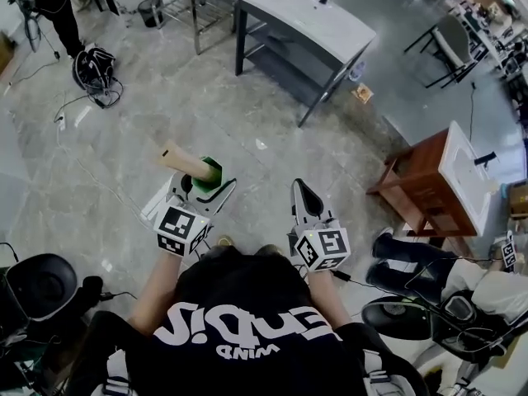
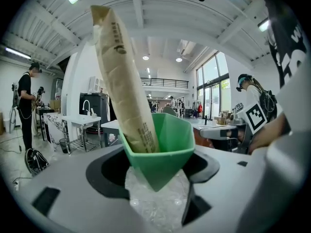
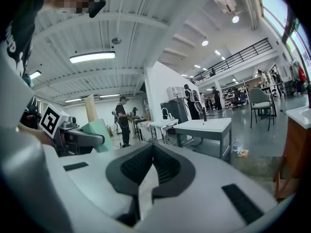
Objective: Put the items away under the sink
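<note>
With left gripper (image 2: 155,181) (image 1: 204,186), pinching green cup (image 2: 167,147) (image 1: 211,172) at its pointed base across widely spread jaws, crinkled clear film (image 2: 155,205) bunched just beneath. Carrying in cup a tan roll (image 2: 124,76) (image 1: 182,161), tilted, sticking well out past the rim. With right gripper (image 3: 153,152) (image 1: 302,190), holding nothing, jaws pressed together, beside the left one, above grey floor (image 1: 247,114). Well apart at right: wooden vanity (image 1: 421,184) with white basin.
</note>
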The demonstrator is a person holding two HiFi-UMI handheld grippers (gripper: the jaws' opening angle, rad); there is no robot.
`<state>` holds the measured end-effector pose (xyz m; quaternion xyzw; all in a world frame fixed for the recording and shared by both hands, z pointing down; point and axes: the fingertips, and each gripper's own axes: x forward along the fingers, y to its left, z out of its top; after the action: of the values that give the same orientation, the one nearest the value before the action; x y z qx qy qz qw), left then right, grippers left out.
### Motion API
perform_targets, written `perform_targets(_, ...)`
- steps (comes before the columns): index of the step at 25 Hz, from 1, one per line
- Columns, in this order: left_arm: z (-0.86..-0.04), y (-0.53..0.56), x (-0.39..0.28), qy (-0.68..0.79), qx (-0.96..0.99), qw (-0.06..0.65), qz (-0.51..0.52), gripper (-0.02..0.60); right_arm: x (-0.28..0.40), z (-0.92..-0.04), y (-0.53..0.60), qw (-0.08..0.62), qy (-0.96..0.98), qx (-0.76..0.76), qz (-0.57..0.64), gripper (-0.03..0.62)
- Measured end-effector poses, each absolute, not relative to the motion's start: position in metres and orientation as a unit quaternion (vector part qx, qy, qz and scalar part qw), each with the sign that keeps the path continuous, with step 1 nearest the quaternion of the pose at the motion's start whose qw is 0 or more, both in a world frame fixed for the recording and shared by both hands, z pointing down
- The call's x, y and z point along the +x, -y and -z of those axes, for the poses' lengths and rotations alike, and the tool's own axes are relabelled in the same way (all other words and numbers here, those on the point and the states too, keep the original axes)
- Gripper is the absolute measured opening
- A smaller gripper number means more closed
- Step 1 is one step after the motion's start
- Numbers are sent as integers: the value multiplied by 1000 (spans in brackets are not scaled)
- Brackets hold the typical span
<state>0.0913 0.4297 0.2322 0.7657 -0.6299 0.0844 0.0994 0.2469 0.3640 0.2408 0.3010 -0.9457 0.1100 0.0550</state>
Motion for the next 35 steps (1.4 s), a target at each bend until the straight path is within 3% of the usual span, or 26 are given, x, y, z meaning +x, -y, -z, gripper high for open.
perform_targets(14, -247, -394, 41, 608, 781, 114, -85, 331, 200, -247, -333, 54, 936, 327, -115, 18)
perform_targets(35, -227, -225, -26, 611, 779, 117, -77, 331, 130, -235, -155, 39, 941, 316, -118, 18)
